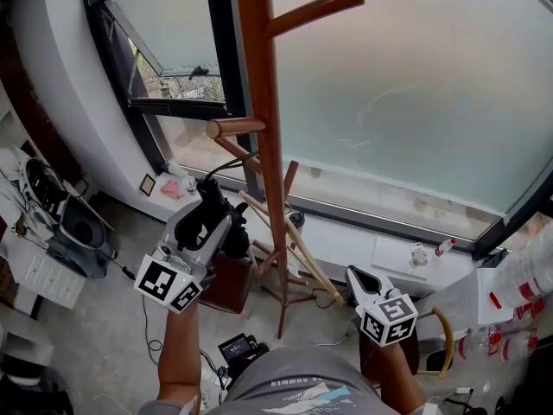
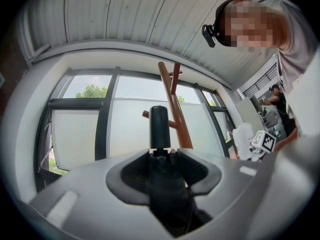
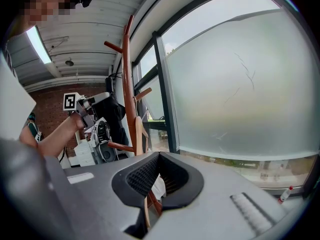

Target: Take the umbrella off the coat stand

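A tall wooden coat stand (image 1: 263, 119) rises in front of the window, with a short peg (image 1: 235, 128) pointing left. My left gripper (image 1: 214, 199) is shut on a folded black umbrella (image 1: 235, 239), held just left of the pole below that peg. A thin black cord arcs from the umbrella toward the pole. In the left gripper view the umbrella's black handle (image 2: 160, 126) sticks out past the jaws, with the stand (image 2: 177, 114) behind. My right gripper (image 1: 354, 275) sits lower right of the stand, open, with nothing between its pads (image 3: 135, 176). From there I see the stand (image 3: 127, 84) and the umbrella (image 3: 114, 115).
A frosted window (image 1: 415, 85) fills the back, with an open casement (image 1: 173, 67) at upper left. The sill (image 1: 346, 227) carries a small bottle (image 1: 443, 247). Bags and a white cabinet (image 1: 34, 271) crowd the left floor; a brown box (image 1: 229, 285) stands by the stand's legs.
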Motion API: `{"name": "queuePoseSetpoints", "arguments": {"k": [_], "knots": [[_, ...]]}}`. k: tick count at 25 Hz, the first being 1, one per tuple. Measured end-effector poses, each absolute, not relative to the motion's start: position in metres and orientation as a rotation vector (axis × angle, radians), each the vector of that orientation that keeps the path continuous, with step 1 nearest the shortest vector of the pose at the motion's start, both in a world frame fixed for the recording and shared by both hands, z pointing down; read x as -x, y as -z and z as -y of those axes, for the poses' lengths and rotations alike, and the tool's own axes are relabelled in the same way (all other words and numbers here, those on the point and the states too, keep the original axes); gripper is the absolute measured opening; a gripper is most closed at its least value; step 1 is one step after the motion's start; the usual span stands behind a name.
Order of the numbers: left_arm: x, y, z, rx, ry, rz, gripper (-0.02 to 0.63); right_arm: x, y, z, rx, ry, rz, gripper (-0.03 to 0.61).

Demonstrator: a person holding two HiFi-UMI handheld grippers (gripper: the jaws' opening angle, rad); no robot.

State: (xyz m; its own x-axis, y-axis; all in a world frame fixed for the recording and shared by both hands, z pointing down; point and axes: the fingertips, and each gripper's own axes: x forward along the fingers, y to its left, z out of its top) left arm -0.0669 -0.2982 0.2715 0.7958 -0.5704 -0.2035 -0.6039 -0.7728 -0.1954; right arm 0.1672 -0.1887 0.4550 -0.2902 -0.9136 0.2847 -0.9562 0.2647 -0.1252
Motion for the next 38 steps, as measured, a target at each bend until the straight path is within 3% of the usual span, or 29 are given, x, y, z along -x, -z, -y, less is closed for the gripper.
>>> {"name": "queuePoseSetpoints", "arguments": {"k": [29, 38], "knots": [[0.080, -0.202, 0.311, 2.545, -0.280, -1.074, 0.169, -0.200, -0.445, 0.177, -1.782, -0.369, 2.432, 0.002], [0.145, -0.201, 0.310, 2.521, -0.252, -1.141, 0.169, -0.147, -0.390, 0.181, -1.763, -0.230, 2.497, 0.002]]}}
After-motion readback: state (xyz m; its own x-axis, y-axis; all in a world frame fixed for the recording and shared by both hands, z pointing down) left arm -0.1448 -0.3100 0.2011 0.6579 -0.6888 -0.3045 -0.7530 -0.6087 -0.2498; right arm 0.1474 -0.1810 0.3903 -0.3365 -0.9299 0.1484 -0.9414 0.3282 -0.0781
